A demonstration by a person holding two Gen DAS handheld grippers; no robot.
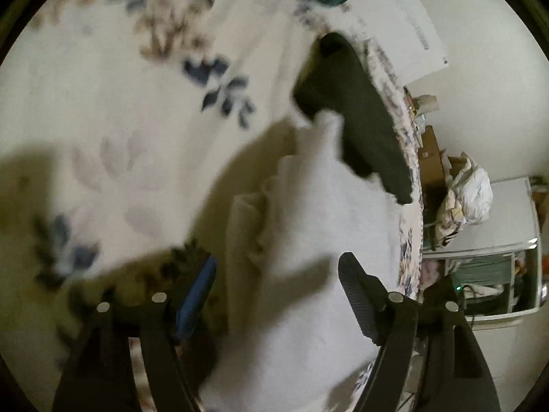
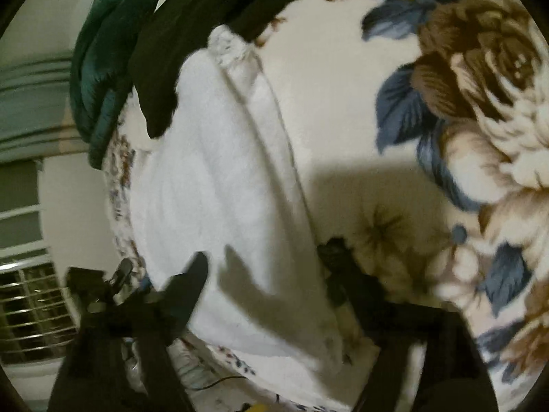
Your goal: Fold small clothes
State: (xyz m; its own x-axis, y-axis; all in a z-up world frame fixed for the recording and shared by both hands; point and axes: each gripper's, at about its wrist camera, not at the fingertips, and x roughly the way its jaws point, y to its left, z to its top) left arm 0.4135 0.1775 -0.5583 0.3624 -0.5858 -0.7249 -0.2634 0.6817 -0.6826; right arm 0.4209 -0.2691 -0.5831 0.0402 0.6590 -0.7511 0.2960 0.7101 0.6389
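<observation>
A white garment [image 1: 308, 240] lies on a floral blanket [image 1: 137, 103] near its edge, partly doubled over with a seam running lengthwise [image 2: 223, 189]. My left gripper [image 1: 274, 292] is open, its jaws wide apart over the near end of the white garment. My right gripper [image 2: 264, 274] is open too, its fingers straddling the garment's near end. A dark green-black garment [image 1: 360, 120] lies at the white one's far end, also in the right wrist view [image 2: 192, 34]. A teal garment [image 2: 99, 68] lies beyond it.
The blanket's edge [image 1: 411, 206] runs close beside the white garment, with floor and room clutter [image 1: 463, 199] beyond it. A window grille [image 2: 31, 302] shows at lower left. The blanket spreads wide on the other side [image 2: 446, 137].
</observation>
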